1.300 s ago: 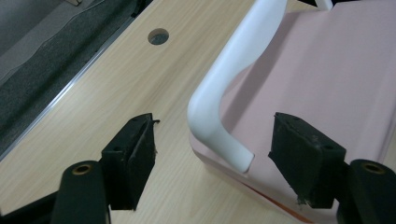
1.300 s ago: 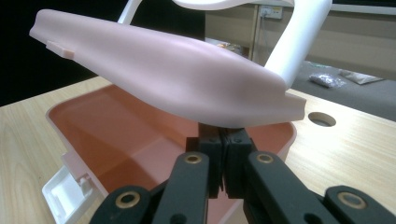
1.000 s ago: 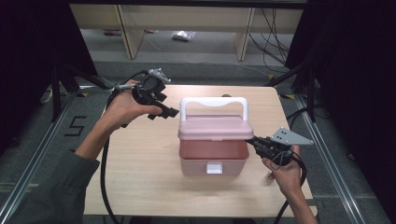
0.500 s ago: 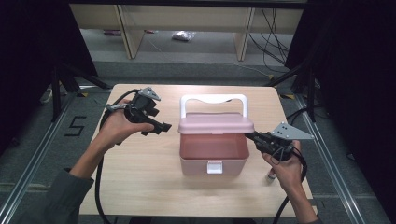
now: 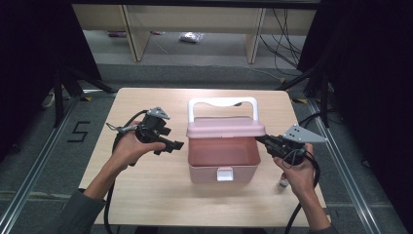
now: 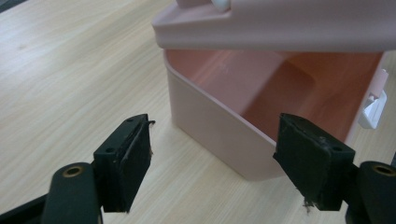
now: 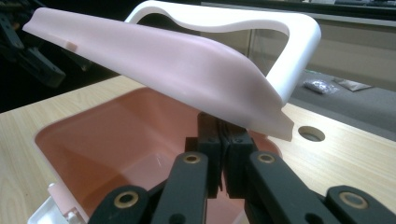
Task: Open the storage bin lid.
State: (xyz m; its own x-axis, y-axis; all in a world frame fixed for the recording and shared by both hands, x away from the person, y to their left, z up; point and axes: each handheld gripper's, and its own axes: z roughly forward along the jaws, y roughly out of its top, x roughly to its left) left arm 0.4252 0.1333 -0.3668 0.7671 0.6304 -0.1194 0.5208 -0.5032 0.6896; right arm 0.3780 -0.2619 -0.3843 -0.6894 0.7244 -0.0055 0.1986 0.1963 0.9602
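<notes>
High view: pink box (image 5: 222,158) sits mid-table (image 5: 146,195), lid (image 5: 226,127) raised; left gripper (image 5: 170,145) just beside its left wall; right gripper (image 5: 261,141) under the lid's right edge.
Left gripper view: left gripper (image 6: 212,163) spread wide, empty, facing the box (image 6: 219,135) corner.
Right gripper view: right gripper (image 7: 223,154) clenched, tips against the lid (image 7: 168,70) underside.

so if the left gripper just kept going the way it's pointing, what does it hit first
Most likely the left wall of the pink box. The left gripper points with open jaws at that side, below the raised lid. The bare table lies between them. Depth is hard to judge, so it might graze the tabletop first.
</notes>
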